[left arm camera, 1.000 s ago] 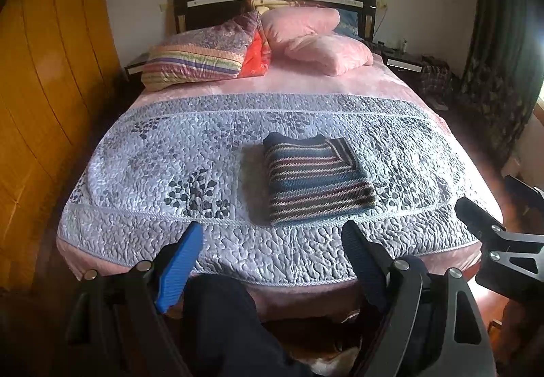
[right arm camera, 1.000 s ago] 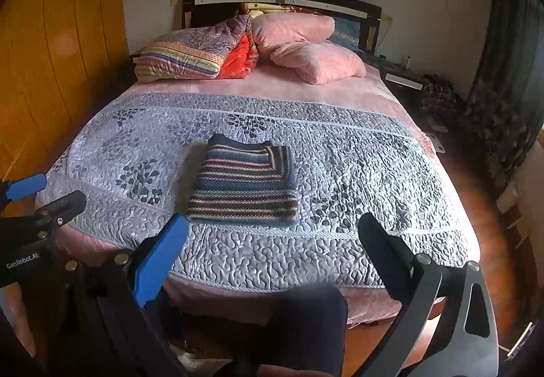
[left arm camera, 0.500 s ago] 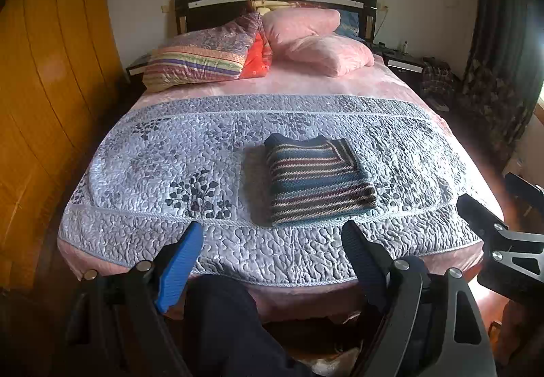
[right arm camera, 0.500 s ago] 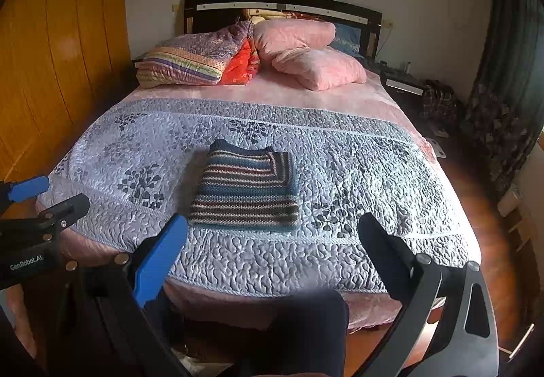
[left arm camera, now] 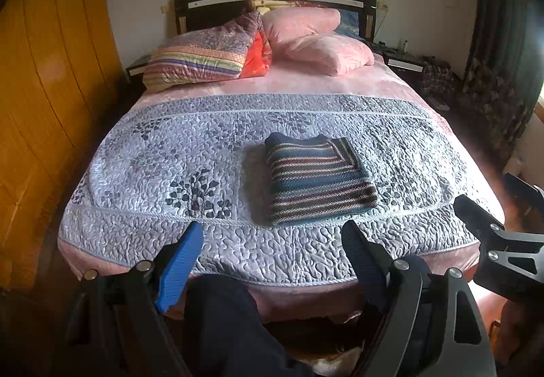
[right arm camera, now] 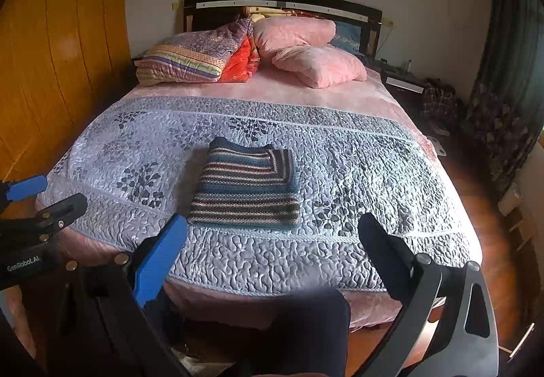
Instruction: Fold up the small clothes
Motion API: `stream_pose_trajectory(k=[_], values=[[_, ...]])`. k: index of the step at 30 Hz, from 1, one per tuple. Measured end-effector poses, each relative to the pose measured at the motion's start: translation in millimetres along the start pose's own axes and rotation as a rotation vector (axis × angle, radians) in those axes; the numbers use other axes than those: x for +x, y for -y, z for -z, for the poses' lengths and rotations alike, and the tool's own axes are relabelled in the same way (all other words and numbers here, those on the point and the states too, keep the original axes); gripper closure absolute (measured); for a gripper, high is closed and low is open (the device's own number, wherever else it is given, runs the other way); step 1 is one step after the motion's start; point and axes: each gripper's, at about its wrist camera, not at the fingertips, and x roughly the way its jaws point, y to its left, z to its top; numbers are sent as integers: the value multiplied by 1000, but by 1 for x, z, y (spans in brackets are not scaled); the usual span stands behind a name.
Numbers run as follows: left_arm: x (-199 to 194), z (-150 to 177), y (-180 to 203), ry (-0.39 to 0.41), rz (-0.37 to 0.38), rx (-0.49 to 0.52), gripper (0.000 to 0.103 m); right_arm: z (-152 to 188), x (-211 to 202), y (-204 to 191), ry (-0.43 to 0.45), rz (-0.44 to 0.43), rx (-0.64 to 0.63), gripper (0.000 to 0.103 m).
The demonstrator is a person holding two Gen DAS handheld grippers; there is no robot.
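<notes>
A striped knitted sweater lies folded into a neat rectangle on the grey quilted bedspread, near the foot of the bed. My left gripper is held back from the bed's foot edge, open and holding nothing. My right gripper is also pulled back from the bed, open and holding nothing. The sweater lies apart from both grippers. The right gripper's black frame shows at the right edge of the left wrist view, and the left gripper's shows at the left edge of the right wrist view.
Several pillows are piled at the headboard. A wooden wardrobe runs along the left. Dark curtains hang on the right beside a nightstand. A person's dark-clothed knees show below the grippers.
The views have shifted only slightly; the sweater rests in the same place on the bed. Both grippers stay open.
</notes>
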Motion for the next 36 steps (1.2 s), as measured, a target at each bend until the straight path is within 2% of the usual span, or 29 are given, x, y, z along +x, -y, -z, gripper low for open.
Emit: stream_pose_trajectory(k=[36], values=[[12, 2, 6, -17, 19, 25, 19, -1, 8, 4, -4, 13, 10, 3]])
